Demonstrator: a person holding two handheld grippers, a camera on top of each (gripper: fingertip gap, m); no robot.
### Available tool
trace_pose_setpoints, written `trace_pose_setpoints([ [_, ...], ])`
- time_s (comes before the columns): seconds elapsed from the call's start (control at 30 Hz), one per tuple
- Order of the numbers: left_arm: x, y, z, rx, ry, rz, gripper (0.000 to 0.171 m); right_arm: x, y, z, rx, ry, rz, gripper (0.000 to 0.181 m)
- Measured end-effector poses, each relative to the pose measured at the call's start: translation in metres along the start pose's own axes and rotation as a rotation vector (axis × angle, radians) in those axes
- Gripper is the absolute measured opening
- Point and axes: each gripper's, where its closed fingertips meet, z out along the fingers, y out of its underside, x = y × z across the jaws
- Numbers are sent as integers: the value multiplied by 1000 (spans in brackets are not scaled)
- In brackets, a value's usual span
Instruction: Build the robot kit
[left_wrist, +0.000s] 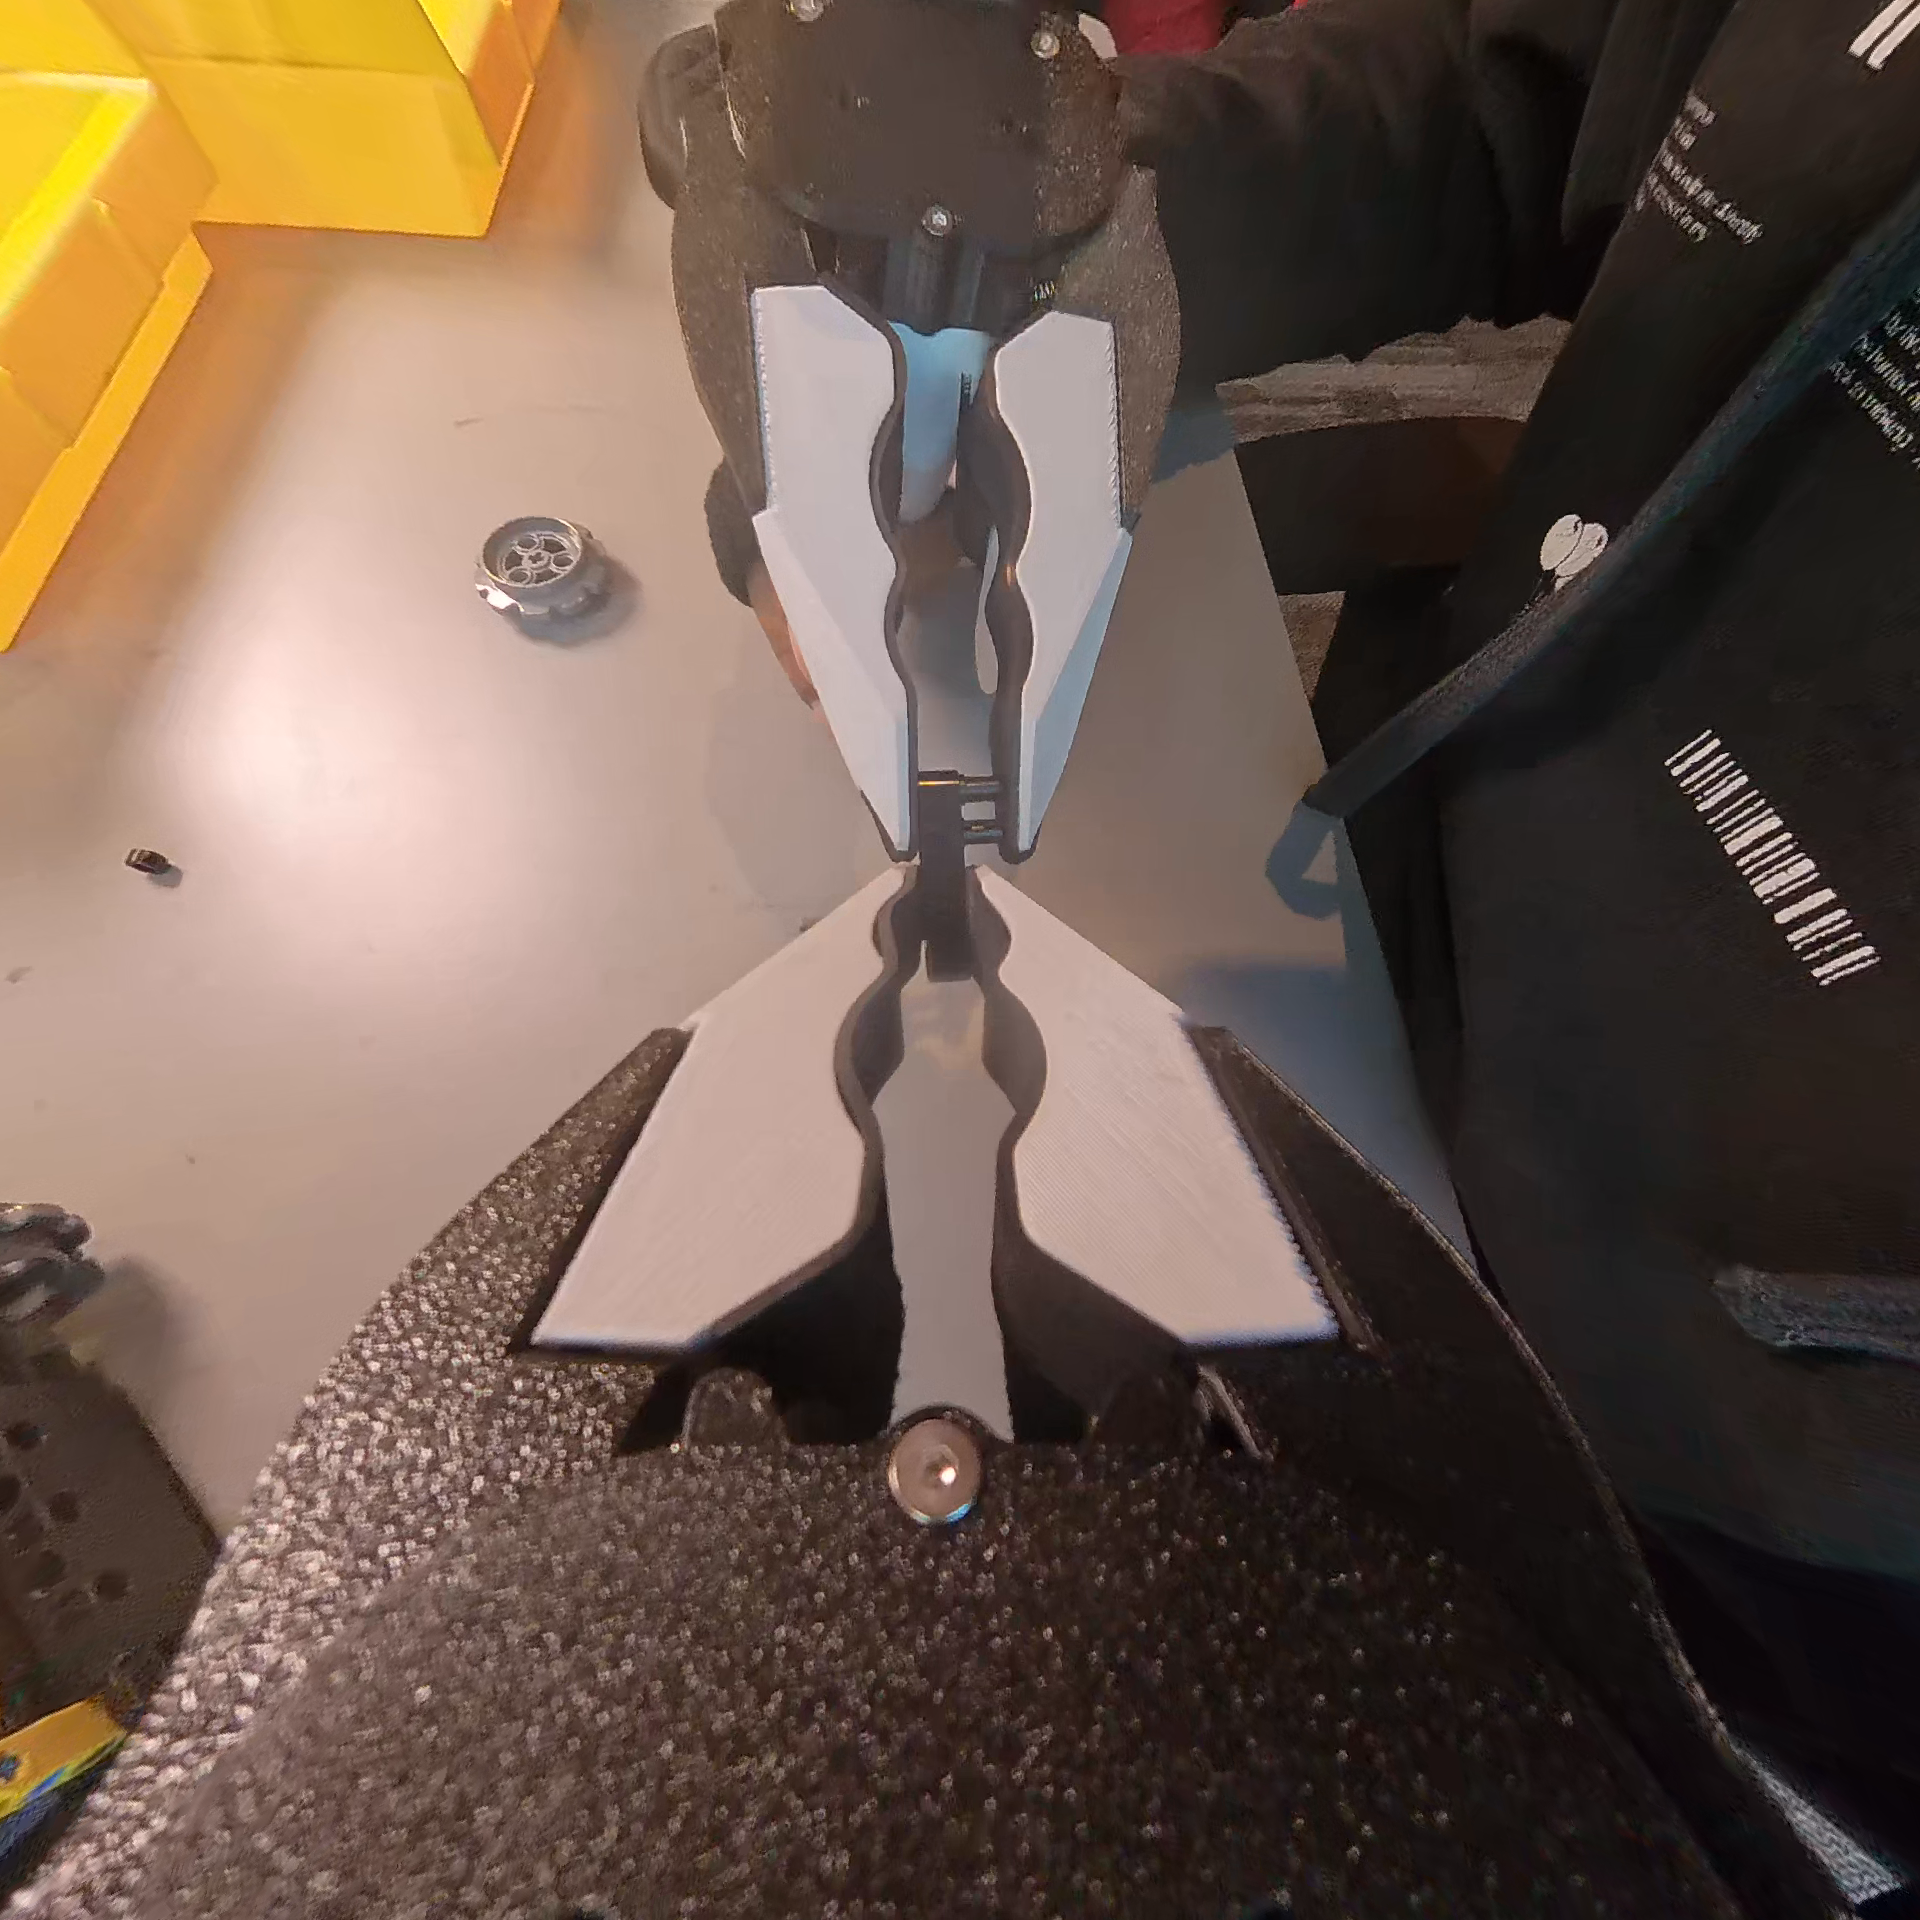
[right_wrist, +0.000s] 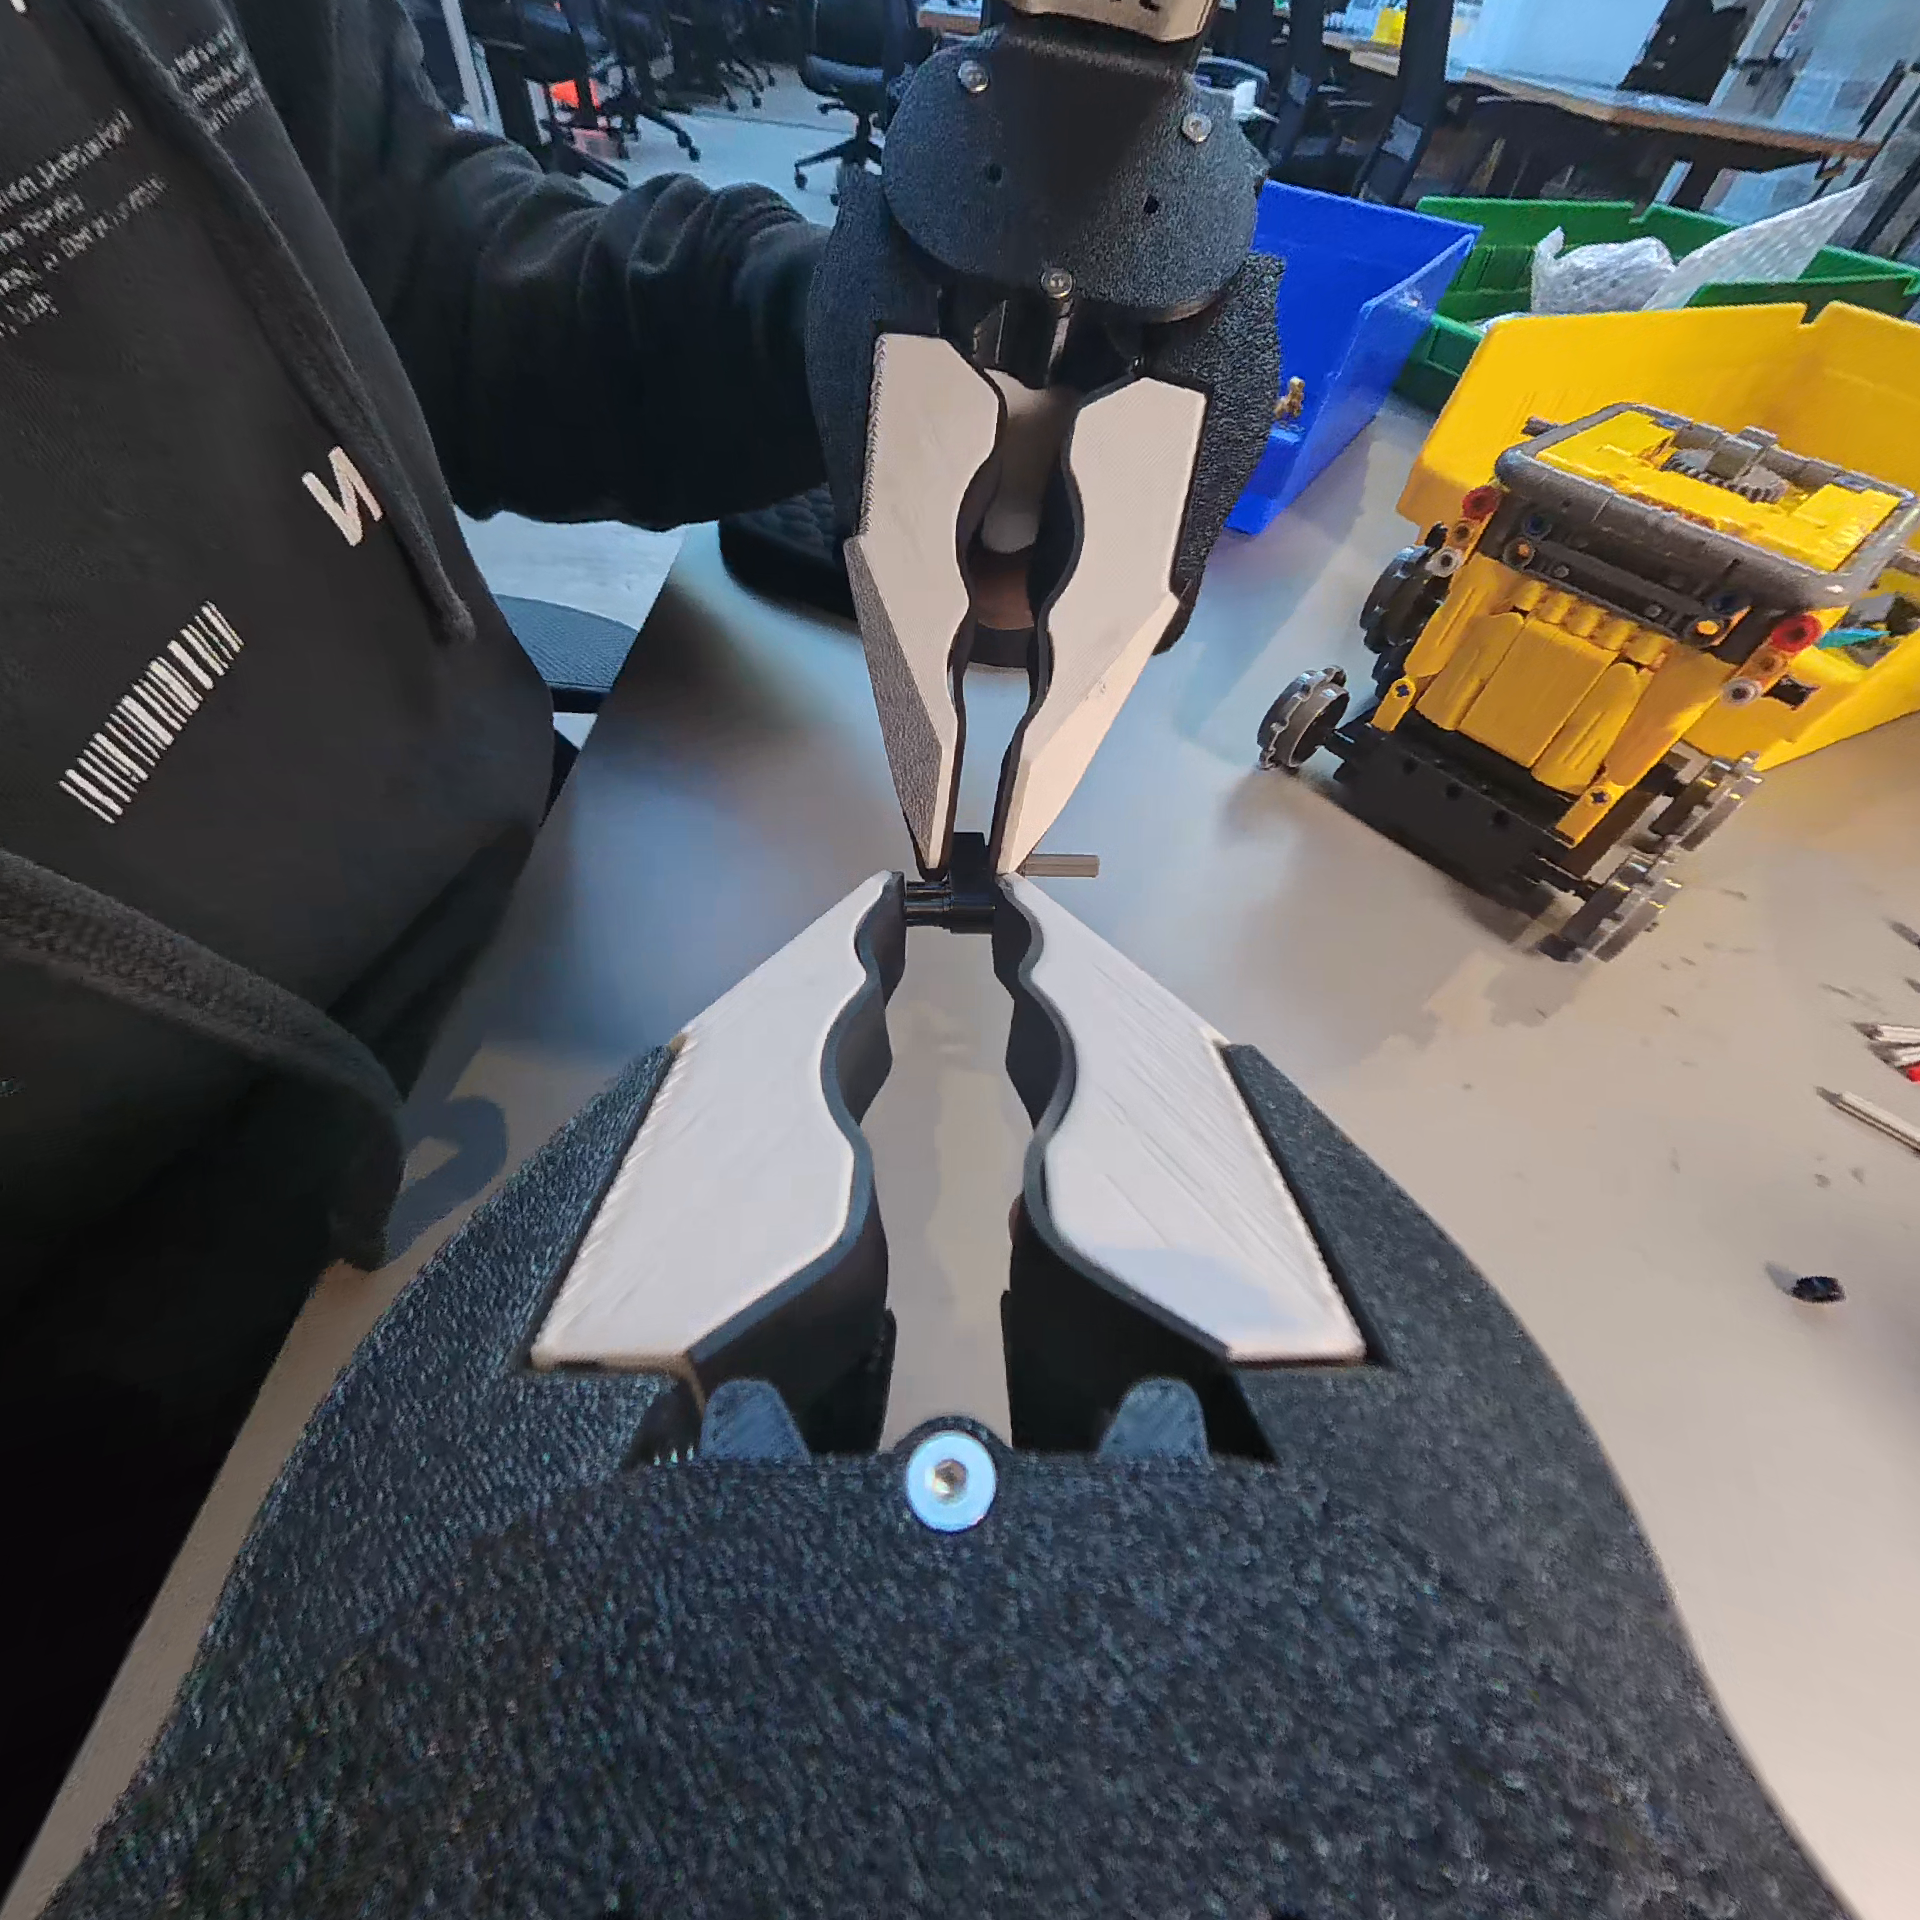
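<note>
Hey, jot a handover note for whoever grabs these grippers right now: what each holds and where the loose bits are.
Left gripper: shut on a small black beam, above the table.
Right gripper: shut on a black pin piece, tip to tip against the beam; joined or not, cannot tell.
On the table: a loose grey wheel, a tiny black piece, a yellow brick vehicle beside a yellow bin.
</note>
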Motion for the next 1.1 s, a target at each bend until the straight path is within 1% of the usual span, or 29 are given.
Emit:
trace_pose_setpoints([
  [0.1, 4, -2, 0, 51, -13, 9, 6, -4, -2, -2, 23, -2, 27, 16],
  [0.2, 7, -9, -7, 137, -28, -3, 9, -5, -8, -4, 46, 26, 2, 16],
  [0.23, 7, -12, -11, 173, -41, -19, 14, -4, -10, -5, 48, 50, -17, 16],
  [0.3, 2, -15, -20, 238, -86, -74, 34, -4, -14, -8, 56, 80, -69, 16],
  [0.37, -1, -14, -29, 294, -111, -122, 41, -8, -22, -10, 88, 82, -97, 16],
  [0.4, 0, -14, -33, 326, -112, -139, 41, -10, -26, -10, 98, 80, -107, 16],
  [0.47, 7, -17, -39, 376, -82, -162, 38, -14, -31, -8, 111, 75, -124, 16],
  [0.57, 20, -19, -40, 394, -44, -149, 32, -18, -43, -4, 152, 62, -126, 16],
  [0.63, 26, -22, -42, 411, -51, -118, 21, -20, -48, -1, 166, 53, -128, 16],
  [0.7, 29, -25, -44, 415, -60, -87, 7, -22, -54, 0, 185, 45, -124, 16],
  [0.87, 28, -31, -52, 406, -130, -17, 6, -20, -63, -1, 209, 43, -98, 16],
  [0.93, 23, -28, -52, 371, -162, 3, 6, -14, -59, 1, 178, 41, -69, 16],
  [1.1, 16, -22, -49, 330, -185, 13, 6, -7, -50, 4, 89, 61, -112, 17],
])
